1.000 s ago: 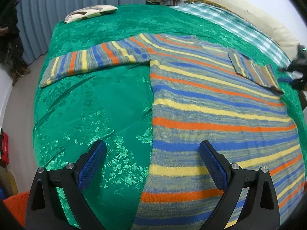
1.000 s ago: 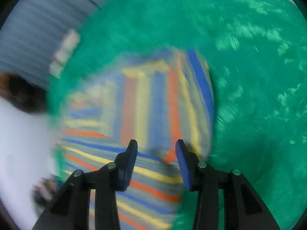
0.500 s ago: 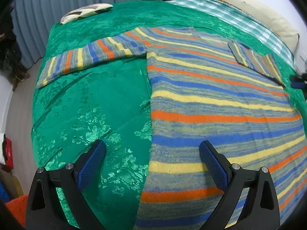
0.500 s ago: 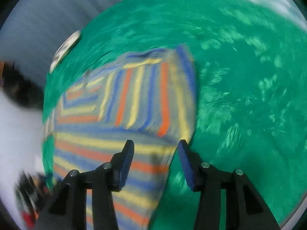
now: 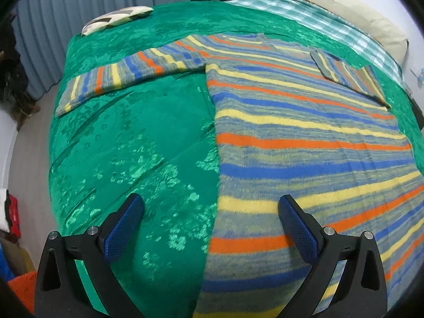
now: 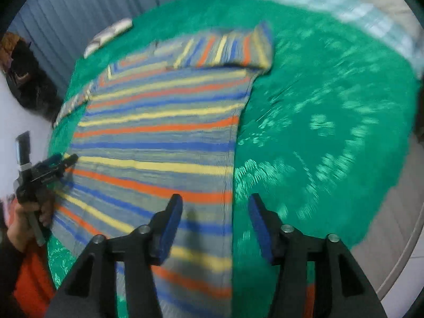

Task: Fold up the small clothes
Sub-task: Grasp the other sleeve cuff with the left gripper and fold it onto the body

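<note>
Right claw now pulled back, striped sweater flat, one sleeve folded in

We count one striped sweater with two sleeves: one spread out, one folded over the body. One green bedspread, one checked blanket, one patterned pillow. Two grippers: left, right, two blue-padded fingers each.
</note>
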A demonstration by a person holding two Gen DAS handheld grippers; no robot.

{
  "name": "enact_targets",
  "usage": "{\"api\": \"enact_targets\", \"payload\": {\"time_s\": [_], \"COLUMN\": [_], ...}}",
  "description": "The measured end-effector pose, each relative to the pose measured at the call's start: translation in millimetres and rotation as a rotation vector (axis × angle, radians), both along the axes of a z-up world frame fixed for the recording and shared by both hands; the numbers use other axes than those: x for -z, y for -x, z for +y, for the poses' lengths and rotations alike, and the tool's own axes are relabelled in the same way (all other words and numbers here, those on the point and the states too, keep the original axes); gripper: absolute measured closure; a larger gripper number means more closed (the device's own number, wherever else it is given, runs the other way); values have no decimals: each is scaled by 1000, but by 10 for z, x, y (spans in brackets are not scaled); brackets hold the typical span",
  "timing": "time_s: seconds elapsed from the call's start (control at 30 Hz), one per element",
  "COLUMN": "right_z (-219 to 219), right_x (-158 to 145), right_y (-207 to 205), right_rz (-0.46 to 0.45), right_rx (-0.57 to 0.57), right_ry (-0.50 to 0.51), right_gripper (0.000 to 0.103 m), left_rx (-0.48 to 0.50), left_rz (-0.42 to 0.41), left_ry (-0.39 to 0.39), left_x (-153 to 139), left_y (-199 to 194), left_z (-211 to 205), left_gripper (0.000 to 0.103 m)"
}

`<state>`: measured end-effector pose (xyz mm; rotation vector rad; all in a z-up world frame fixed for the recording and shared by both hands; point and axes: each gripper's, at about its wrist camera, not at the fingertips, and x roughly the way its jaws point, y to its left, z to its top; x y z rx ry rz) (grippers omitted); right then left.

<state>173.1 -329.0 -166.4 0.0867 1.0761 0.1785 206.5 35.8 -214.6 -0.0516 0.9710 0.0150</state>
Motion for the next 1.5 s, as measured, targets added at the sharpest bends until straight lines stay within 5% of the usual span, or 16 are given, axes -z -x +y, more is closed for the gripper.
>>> {"api": "enact_targets", "payload": {"time_s": [0.17, 0.27, 0.4, 0.67, 0.8, 0.9, 1.0, 1.03, 1.27, 1.5], "right_z": [177, 392, 519, 504, 539, 563, 578, 579, 513, 448], "right_x": [-232, -290, -147, -21, 38, 61, 66, 67, 24, -2], "right_y": [425, 505, 406, 326, 280, 272, 284, 292, 334, 319], "right_rz": [-191, -266, -232, -183, -162, -156, -156, -157, -178, -182], "right_rx": [6, -23, -53, -47, -54, -61, -66, -66, -50, -34], "right_ry": [7, 28, 27, -17, -7, -9, -6, -5, -29, -70], "right_gripper": [44, 42, 39, 39, 39, 39, 39, 39, 39, 39], "left_rx": [-38, -164, -341, -551, -463, -426, -388, -373, -255, 39], "left_rz": [33, 2, -14, 63, 91, 99, 109, 116, 63, -140], "left_ry": [80, 188, 312, 327, 333, 261, 199, 158, -120, -28], "left_x": [-172, -363, -448, -146, -81, -70, -92, -120, -678, -1579], "left_y": [-54, -258, -656, -1123, -1237, -1276, -1311, -1329, -1429, -1781], "left_z": [305, 855, 1735, 2611, 2504, 2399, 2336, 2300, 1815, 532], "left_gripper": [2, 2, 2, 9, 35, 46, 98, 102, 103, 103]}}
